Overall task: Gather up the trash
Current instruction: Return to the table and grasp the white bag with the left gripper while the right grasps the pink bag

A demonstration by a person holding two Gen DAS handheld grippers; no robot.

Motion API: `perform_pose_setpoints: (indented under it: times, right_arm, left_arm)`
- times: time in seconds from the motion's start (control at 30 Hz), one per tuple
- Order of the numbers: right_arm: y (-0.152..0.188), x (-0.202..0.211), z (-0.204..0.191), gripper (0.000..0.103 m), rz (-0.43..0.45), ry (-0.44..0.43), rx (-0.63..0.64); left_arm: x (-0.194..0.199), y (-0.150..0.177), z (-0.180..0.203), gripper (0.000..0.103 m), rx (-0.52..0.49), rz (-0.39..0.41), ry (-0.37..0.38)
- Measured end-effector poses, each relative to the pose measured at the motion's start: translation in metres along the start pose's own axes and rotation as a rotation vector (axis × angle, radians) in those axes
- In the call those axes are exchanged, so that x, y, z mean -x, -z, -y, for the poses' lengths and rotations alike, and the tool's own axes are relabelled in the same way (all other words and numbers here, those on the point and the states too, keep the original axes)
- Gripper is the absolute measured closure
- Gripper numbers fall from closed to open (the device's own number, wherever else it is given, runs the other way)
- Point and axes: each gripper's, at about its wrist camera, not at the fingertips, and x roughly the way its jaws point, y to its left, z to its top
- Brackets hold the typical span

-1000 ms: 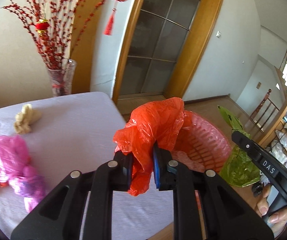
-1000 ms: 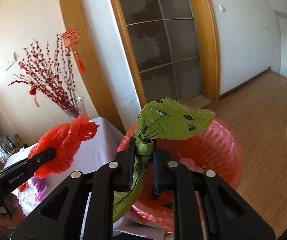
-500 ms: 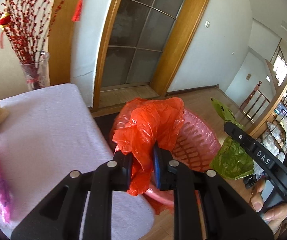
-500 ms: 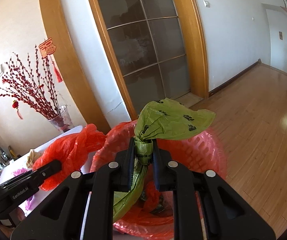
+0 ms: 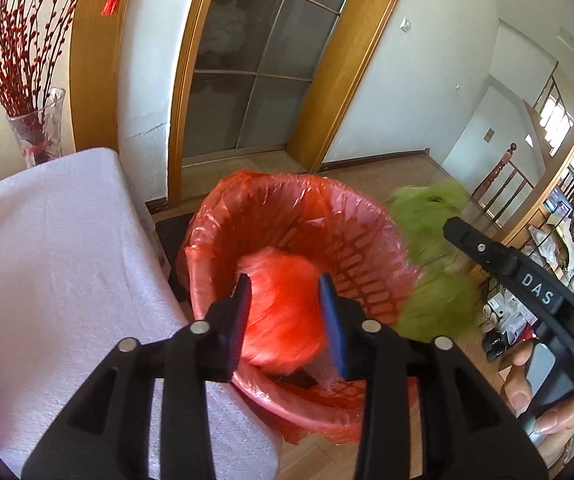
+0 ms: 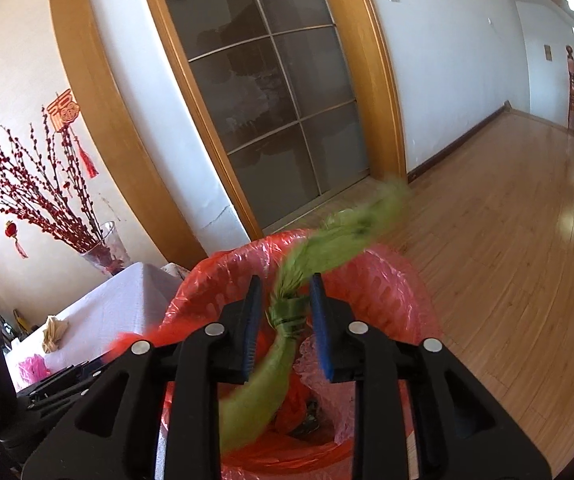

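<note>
A pink basket lined with a red bag [image 5: 351, 240] stands on the floor beside the table; it also shows in the right wrist view [image 6: 403, 292]. My left gripper [image 5: 285, 308] is open above it, and a blurred red plastic bag [image 5: 283, 312] drops between its jaws into the basket. My right gripper [image 6: 285, 316] is open over the basket, and a blurred green bag [image 6: 287, 344] falls between its jaws. The green bag also shows in the left wrist view [image 5: 431, 272] at the basket's right rim.
A table with a white cloth [image 5: 59, 264] stands left of the basket, with a glass vase of red branches [image 5: 35, 128] at its back. A pink bag [image 6: 33, 364] and a beige crumpled piece [image 6: 53, 332] lie on it. Wooden floor [image 6: 507, 240] spreads to the right.
Both grippers moved over the basket and opened. The red bag left the left jaws and the green bag left the right jaws; both are falling.
</note>
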Motion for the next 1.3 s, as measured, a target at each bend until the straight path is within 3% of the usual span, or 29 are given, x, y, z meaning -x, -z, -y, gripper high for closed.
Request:
perform_pose_setpoints:
  times: [0.3,0.77,0.87,1.07,1.3]
  right_arm:
    - [0.011,-0.002,-0.006,0.072,-0.016,0.026,0.034]
    - [0.023,0.006,-0.057,0.072,-0.018,-0.012,0.180]
    - [0.026,0.009,-0.072,0.060,-0.009,-0.022,0.217]
    - [0.036,0.012,-0.113,0.055,-0.022,-0.091,0.292]
    - [0.069,0.005,-0.182,0.052,-0.101,-0.249,0.409]
  left_arm:
    - [0.016,0.009,-0.025,0.058,0.030,0.024,-0.084]
    - [0.074,0.024,-0.072,0.057,0.097,0.114,-0.207]
    - [0.086,0.026,-0.083,0.057,0.113,0.130,-0.232]
    - [0.118,0.036,-0.109,0.054,0.163,0.170,-0.291]
    - [0.184,0.061,-0.155,0.050,0.218,0.264,-0.484]
